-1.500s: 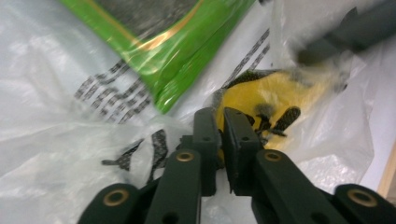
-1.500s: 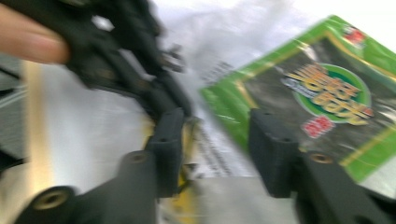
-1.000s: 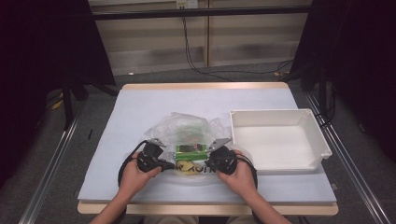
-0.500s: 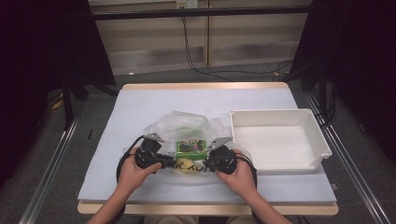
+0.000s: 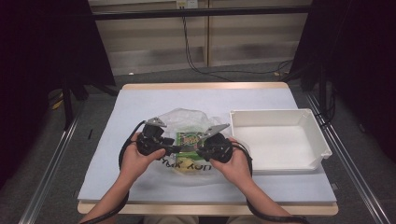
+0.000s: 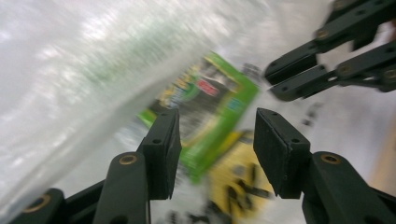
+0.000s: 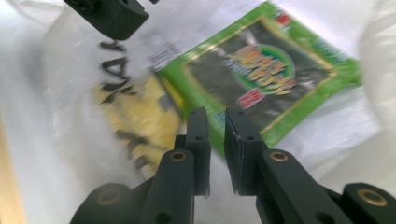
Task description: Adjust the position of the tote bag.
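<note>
While both of my hands sit low at the near edge of the table (image 5: 140,100), I look first at the containers. A clear plastic bag (image 5: 187,119) lies crumpled on the pale blue cover, just left of a white tray (image 5: 280,116), and inside it I see a flat green packet (image 5: 187,139) with a dark printed panel and, nearer me, a yellow packet (image 5: 184,163) behind black lettering on the film. The tray is a shallow rectangle of smooth white plastic with a raised rim, and I see nothing in it. The bag is thin, glossy and wrinkled, catching light in streaks; in the left gripper view it billows up as a blurred white sheet (image 6: 84,70) over the green packet (image 6: 210,107). My left gripper (image 5: 169,148) points inward toward the green packet, its jaws standing apart and having just been opening; in its own view the packets lie beyond the gap, and the pads press on nothing. My right gripper (image 5: 201,150) faces it from the other side, so the two nearly meet over the bag. In the right gripper view its jaws (image 7: 215,140) are drawn nearly together with a narrow slit between them, over the green packet's (image 7: 266,70) edge and the bag film; I cannot tell whether film is pinched there. Cables loop back from both grippers along my forearms.
</note>
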Demonstrator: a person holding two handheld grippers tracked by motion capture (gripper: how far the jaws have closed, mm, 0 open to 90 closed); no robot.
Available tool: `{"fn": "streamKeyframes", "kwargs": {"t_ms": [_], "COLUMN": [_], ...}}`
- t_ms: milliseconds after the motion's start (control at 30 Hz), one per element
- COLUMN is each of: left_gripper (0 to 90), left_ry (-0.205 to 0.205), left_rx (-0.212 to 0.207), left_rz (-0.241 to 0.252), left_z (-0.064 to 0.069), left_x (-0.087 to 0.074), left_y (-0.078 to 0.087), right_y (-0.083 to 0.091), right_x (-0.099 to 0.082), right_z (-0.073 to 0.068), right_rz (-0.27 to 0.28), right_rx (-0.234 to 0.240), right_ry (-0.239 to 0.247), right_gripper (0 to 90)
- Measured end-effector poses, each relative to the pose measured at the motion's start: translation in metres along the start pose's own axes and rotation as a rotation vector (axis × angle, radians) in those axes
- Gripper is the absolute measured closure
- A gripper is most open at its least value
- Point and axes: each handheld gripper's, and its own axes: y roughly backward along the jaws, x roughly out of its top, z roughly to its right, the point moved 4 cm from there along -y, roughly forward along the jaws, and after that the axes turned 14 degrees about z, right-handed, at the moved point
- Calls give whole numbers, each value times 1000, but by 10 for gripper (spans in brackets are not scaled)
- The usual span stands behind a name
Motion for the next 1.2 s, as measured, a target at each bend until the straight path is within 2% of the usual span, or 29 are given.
{"fn": "streamKeyframes", "kwargs": {"t_ms": [33,100,167,200,333,367,467,567,600,633,700,767,800,867,900,933,1033,1200], "left_gripper": [512,514,518,527,542,554,573,575,575,575,574,554,541,516,491,467,405,358], "left_ry": [16,16,3,5,34,41,54,52,81,69,88,92,110,110,120,114,148,177], "left_rx": [5,26,43,52,61,52,63,89,92,78,92,78,85,69,72,78,77,99], "left_rz": [4,-2,-1,-4,-5,-13,-27,-33,-16,-33,-27,-45,-28,-42,-48,-57,-58,-80], "left_z": [-4,-13,-22,-25,-38,-41,-49,-57,-58,-60,-62,-64,-63,-64,-63,-64,-63,-67], "left_x": [2,4,6,7,8,8,6,4,4,3,2,-1,-1,-3,-4,-5,-7,-8], "left_y": [-2,-5,-8,-10,-18,-20,-27,-32,-34,-34,-38,-41,-43,-46,-49,-51,-60,-71], "right_y": [-1,-4,-9,-13,-22,-25,-31,-39,-42,-44,-48,-51,-53,-55,-55,-55,-58,-58], "right_x": [2,6,9,10,15,16,20,19,18,18,16,13,12,9,8,8,4,2], "right_z": [3,8,11,13,16,18,23,30,34,36,39,42,44,46,47,47,48,47], "right_rz": [-2,-4,-7,-9,-19,-16,-14,-35,-44,-46,-57,-65,-70,-73,-74,-90,-112,-111], "right_rx": [-15,-19,-40,-45,-61,-64,-102,-140,-154,-166,-181,-200,-211,-219,-226,-245,-237,-203], "right_ry": [0,-24,-18,-31,-58,-65,-83,-95,-110,-121,-130,-151,-146,-183,-178,-160,-173,-186], "right_gripper": [807,804,797,795,802,804,807,804,791,772,742,670,639,590,585,559,545,553]}}
